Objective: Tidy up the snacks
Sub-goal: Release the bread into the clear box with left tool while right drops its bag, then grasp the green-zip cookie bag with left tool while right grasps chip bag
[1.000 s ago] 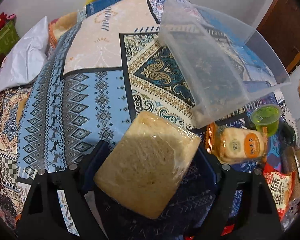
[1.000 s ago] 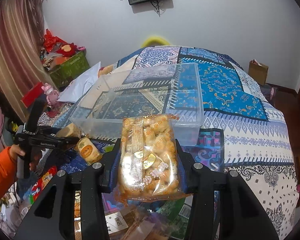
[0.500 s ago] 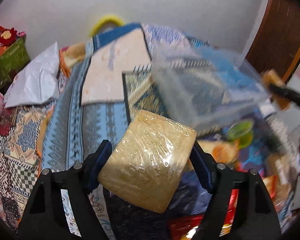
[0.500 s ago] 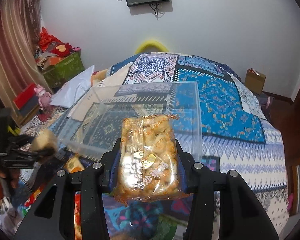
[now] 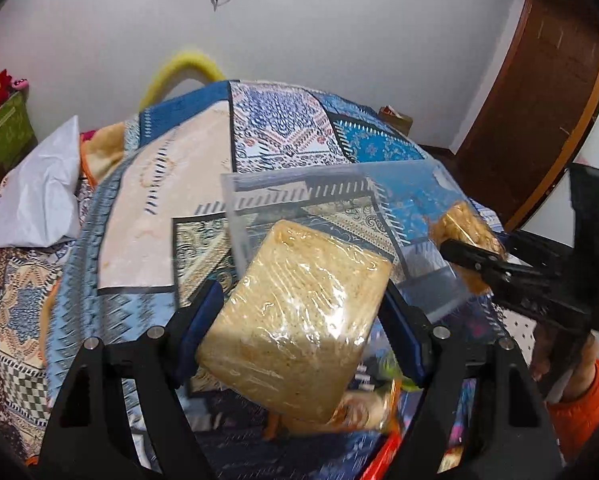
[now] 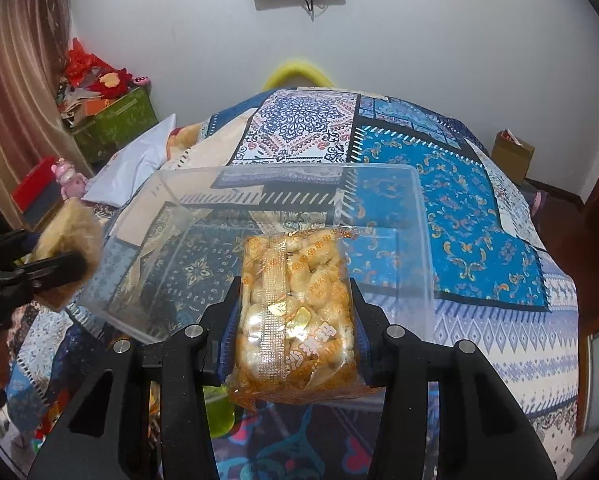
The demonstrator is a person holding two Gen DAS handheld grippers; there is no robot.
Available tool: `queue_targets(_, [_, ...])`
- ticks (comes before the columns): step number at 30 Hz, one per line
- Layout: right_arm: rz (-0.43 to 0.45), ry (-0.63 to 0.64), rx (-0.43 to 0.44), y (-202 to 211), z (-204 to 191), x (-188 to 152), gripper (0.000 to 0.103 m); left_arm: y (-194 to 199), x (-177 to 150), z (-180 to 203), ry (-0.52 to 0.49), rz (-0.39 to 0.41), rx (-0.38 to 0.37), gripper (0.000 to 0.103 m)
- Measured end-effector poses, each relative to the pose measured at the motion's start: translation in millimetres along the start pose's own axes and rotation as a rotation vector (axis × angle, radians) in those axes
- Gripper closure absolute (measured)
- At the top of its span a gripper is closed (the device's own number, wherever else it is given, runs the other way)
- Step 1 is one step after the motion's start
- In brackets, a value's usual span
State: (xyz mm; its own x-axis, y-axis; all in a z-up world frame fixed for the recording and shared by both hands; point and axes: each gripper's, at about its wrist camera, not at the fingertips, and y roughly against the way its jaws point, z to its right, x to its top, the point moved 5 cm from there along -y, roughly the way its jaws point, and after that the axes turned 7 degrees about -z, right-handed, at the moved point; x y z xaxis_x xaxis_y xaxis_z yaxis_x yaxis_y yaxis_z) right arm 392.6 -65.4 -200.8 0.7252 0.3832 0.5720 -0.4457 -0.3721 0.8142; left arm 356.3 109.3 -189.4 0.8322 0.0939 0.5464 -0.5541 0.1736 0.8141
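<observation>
Progress: early, by my reading. Left tongs (image 5: 301,312) pinch a wrapped bread slab (image 5: 295,316), held in the air at the near wall of the clear plastic bin (image 6: 259,216). Right tongs (image 6: 295,320) pinch a bag of small pastries (image 6: 295,312), also raised at the bin's near edge. Bin sits on the patterned bedspread (image 6: 479,216) and looks empty; neither item is inside yet. Loose snacks lie below the tongs on the bed, including a green jelly cup (image 6: 219,412) and an orange-wrapped cracker pack (image 5: 363,412). Remaining: drop both held items in, then collect the loose ones.
</observation>
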Motion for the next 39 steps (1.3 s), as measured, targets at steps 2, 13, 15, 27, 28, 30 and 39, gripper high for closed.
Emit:
queue_targets(2, [-0.004,0.004,0.005,-3.0,-0.9,2.3,0.06,-14.9,3.9,4.3,0.005,-0.016,0.01,0.027])
queue_targets(13, [-0.037,0.013,0.034,-14.5,-1.6,0.8,0.06,-44.4,11.4,18.1,-0.019,-0.077,-0.002,0.047])
queue_targets(15, [-0.043,0.011,0.038,-14.1,-0.9,0.2,0.06,-44.7,11.1,17.3,-0.009,-0.084,0.007,0.047])
queue_targets(27, [0.02,0.043,-0.017,28.4,-7.3,0.2,0.031,-8.2,8.4,26.5,0.006,-0.058,0.03,0.036])
queue_targets(28, [0.028,0.044,-0.015,34.4,-7.8,0.2,0.031,-1.7,7.7,28.7,0.002,-0.051,0.032,0.034])
queue_targets(30, [0.051,0.043,-0.007,51.7,-9.3,-2.5,0.031,12.1,4.6,32.7,-0.003,-0.035,0.046,0.029])
queue_targets(39, [0.117,0.061,-0.023,109.7,-25.7,-36.4,0.025,71.7,-33.8,49.6,-0.107,0.035,0.173,0.008])
